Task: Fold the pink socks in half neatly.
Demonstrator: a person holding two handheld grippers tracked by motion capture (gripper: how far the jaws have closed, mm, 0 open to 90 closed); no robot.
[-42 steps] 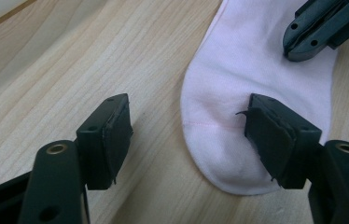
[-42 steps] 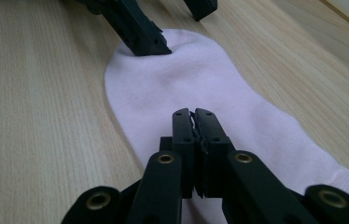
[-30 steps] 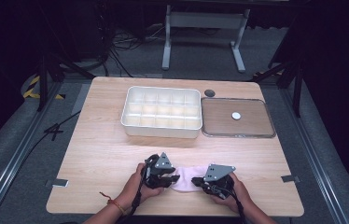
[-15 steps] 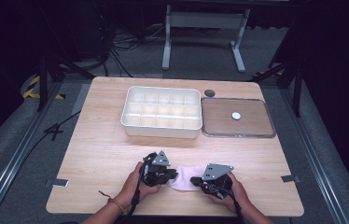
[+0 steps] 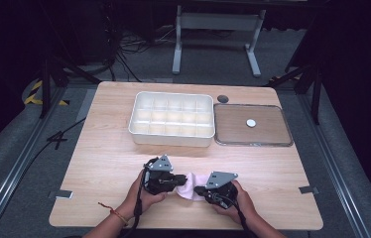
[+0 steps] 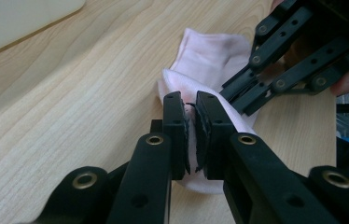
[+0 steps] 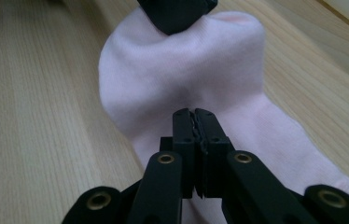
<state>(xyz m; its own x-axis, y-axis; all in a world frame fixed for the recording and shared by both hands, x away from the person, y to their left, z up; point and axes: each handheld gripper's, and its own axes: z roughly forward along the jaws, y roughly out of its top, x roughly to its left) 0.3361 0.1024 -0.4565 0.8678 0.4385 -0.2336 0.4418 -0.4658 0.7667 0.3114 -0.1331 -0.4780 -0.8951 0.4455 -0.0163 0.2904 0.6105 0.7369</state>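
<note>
A pale pink sock (image 5: 191, 182) lies on the wooden table near its front edge, between my two grippers. The left gripper (image 5: 180, 180) comes at it from the left. In the left gripper view its jaws (image 6: 191, 109) are shut, with a fold of the sock (image 6: 210, 60) pinched between the pads. My right gripper (image 5: 199, 190) reaches in from the right and is shut on the sock too. In the right gripper view its jaws (image 7: 194, 115) meet over the pink fabric (image 7: 177, 70). The right gripper's black linkage (image 6: 294, 56) crosses the left gripper view at upper right.
A white tray with several compartments (image 5: 171, 137) stands at the table's middle back. To its right lies a flat clear tray (image 5: 253, 144) holding a small white disc (image 5: 251, 122). A small dark round piece (image 5: 222, 98) lies behind them. Bare wood lies to the left.
The left gripper has shifted slightly left at the sock's end. The right hand and the sock have stayed in place.
</note>
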